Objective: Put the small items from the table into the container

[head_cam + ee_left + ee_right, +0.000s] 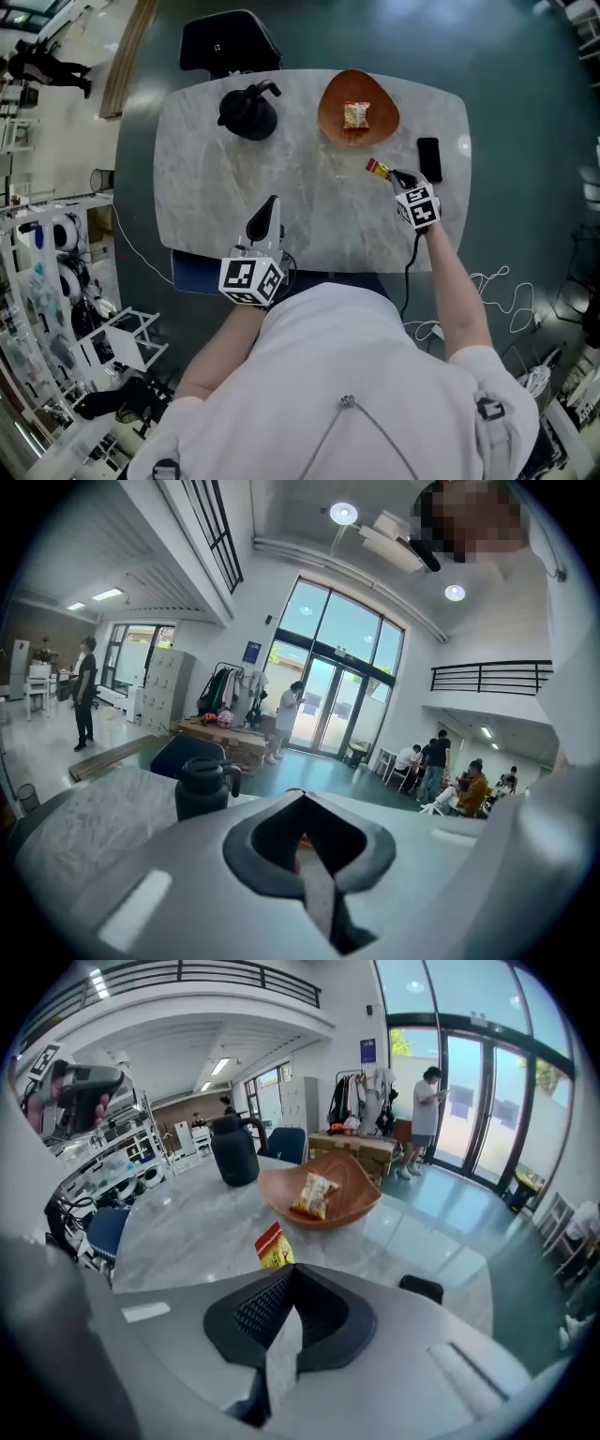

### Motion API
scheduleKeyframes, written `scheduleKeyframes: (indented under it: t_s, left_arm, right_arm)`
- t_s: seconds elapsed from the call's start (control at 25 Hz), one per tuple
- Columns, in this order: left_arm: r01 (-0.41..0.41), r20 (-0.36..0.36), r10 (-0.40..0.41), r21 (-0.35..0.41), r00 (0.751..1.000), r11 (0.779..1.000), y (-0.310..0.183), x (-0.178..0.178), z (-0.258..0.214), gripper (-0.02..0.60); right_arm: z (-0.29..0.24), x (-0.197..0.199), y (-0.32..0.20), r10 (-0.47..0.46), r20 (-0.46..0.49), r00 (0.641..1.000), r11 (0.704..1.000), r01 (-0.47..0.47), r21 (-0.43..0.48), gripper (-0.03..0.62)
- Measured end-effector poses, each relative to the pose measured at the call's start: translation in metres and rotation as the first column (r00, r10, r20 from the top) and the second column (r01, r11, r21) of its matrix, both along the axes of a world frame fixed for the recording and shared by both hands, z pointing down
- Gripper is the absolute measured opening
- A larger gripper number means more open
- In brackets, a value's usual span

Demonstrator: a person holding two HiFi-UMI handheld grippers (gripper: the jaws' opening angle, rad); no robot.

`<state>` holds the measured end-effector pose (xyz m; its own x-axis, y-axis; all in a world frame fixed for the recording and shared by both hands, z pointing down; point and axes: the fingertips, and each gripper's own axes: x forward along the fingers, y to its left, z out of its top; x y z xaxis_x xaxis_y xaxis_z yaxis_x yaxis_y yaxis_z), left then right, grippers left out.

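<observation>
A small red-and-yellow packet [377, 168] is lifted just above the marble table [216, 197], and my right gripper [389, 172] is shut on it. In the right gripper view the packet [273, 1246] sticks out past the closed jaws. Beyond it stands a brown wooden bowl [330, 120], with one snack packet [355, 115] lying inside. My left gripper [272, 204] hovers over the table's near edge with its jaws together and nothing seen between them. In the left gripper view it [305, 841] points level toward the far side of the table.
A black jug [248, 112] stands at the table's far left. A black phone [428, 158] lies right of the right gripper. A dark chair [230, 42] is behind the table. People stand and sit far off in the hall.
</observation>
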<state>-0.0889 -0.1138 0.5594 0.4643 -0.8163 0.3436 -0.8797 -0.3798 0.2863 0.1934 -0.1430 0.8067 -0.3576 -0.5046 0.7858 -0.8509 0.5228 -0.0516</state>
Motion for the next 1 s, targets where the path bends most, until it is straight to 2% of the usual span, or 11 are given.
scheduleKeyframes:
  t_s: [0.08, 0.2, 0.32, 0.48, 0.64, 0.8, 1.0]
  left_arm:
    - [-0.012, -0.013, 0.013, 0.031, 1.000, 0.999, -0.005, 0.003, -0.011, 0.005]
    - [-0.035, -0.033, 0.038, 0.087, 0.999, 0.996, -0.014, 0.006, -0.031, 0.005]
    - [-0.059, -0.048, 0.066, 0.136, 0.997, 0.989, -0.019, 0.008, -0.050, 0.005]
    - [-0.087, -0.065, 0.101, 0.187, 0.993, 0.978, -0.024, 0.017, -0.072, 0.005]
    - [-0.108, -0.075, 0.129, 0.229, 0.989, 0.967, -0.026, 0.019, -0.092, 0.005]
    - [-0.110, -0.078, 0.133, 0.246, 0.988, 0.963, -0.028, 0.011, -0.101, 0.005]
    - [-0.134, -0.080, 0.159, 0.252, 0.984, 0.958, -0.025, 0.021, -0.104, 0.005]
  right_arm:
    - [-0.039, -0.005, -0.006, 0.023, 0.000, 1.000, 0.995, -0.023, 0.093, 0.028]
    - [-0.106, -0.016, -0.012, 0.062, 0.041, 0.997, 0.972, -0.070, 0.226, 0.028]
    - [-0.176, -0.026, -0.010, 0.100, 0.109, 0.989, 0.932, -0.131, 0.338, 0.028]
    - [-0.253, -0.029, 0.001, 0.146, 0.191, 0.971, 0.872, -0.218, 0.438, 0.028]
    - [-0.308, -0.031, 0.019, 0.195, 0.254, 0.948, 0.819, -0.299, 0.489, 0.028]
    - [-0.343, -0.035, 0.035, 0.215, 0.330, 0.919, 0.779, -0.366, 0.510, 0.026]
    - [-0.352, -0.028, 0.047, 0.243, 0.368, 0.897, 0.758, -0.412, 0.505, 0.026]
